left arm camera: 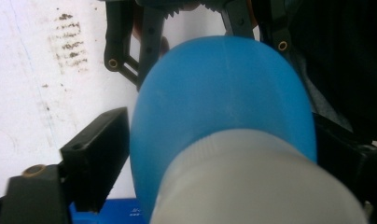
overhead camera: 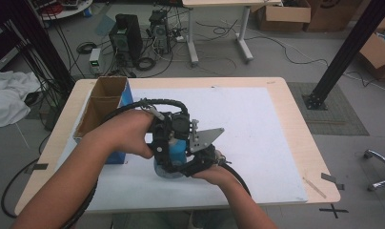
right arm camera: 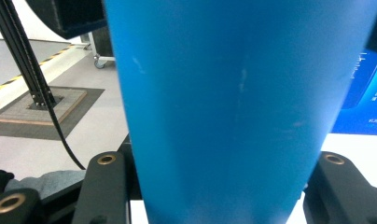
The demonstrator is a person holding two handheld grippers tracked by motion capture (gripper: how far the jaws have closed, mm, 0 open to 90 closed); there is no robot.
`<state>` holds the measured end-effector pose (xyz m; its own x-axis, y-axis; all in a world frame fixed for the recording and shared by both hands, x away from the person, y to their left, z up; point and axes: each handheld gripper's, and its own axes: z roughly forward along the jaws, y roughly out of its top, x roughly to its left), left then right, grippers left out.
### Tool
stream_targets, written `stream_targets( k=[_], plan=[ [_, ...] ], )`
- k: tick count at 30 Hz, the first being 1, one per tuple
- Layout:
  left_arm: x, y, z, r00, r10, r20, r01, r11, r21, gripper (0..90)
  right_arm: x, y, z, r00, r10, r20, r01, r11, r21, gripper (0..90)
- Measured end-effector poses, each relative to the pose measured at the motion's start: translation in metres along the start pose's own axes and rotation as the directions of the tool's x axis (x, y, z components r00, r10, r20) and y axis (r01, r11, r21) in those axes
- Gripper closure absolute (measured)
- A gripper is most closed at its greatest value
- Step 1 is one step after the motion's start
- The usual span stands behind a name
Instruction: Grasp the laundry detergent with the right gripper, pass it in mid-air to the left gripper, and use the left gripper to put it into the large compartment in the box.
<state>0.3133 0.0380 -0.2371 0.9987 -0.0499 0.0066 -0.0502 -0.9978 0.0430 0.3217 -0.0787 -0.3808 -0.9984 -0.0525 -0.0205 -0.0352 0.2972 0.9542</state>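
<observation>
Fingers (right arm camera: pixel 107 186) flank a smooth blue bottle (right arm camera: pixel 224 107), cap white.

The blue bottle (left arm camera: pixel 224 102) looks like smooth matt plastic, its pale cap (left arm camera: pixel 256 182) finely ribbed. The counter (overhead camera: pixel 295 124) is light wood under a white matt sheet (overhead camera: pixel 257 133) (smudged in places). The far-left box (overhead camera: pixel 105 102) is plain brown cardboard.
</observation>
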Motion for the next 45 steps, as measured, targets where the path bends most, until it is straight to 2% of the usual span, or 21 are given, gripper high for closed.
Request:
stream_targets(
  k=[7,18,30,45],
  plan=[
    [-0.0003,0.0011,0.0,0.9999,0.01,-0.003,-0.01,0.9999,0.004,17.9,-0.0007,-0.0009,0.0011,1.0,0.0,0.0,0.0,1.0,0.001,44.9],
    [-0.0006,-0.0012,-0.0006,0.9999,0.016,-0.002,-0.015,0.9997,0.018,27.4,-0.001,0.0,0.0011,1.0,0.007,-0.001,-0.007,1.0,-0.001,45.0],
    [-0.0004,-0.0009,0.0003,0.9998,0.018,-0.003,-0.018,0.9995,0.025,31.3,-0.0006,-0.0001,0.0034,0.9999,0.013,-0.004,-0.013,0.9999,-0.002,45.0],
    [0.0002,-0.0007,0.0021,1.0,0.003,-0.007,-0.003,0.9995,0.032,36.4,-0.0007,-0.0016,0.0036,0.9998,0.016,-0.009,-0.016,0.9998,-0.007,45.0]
  ],
)
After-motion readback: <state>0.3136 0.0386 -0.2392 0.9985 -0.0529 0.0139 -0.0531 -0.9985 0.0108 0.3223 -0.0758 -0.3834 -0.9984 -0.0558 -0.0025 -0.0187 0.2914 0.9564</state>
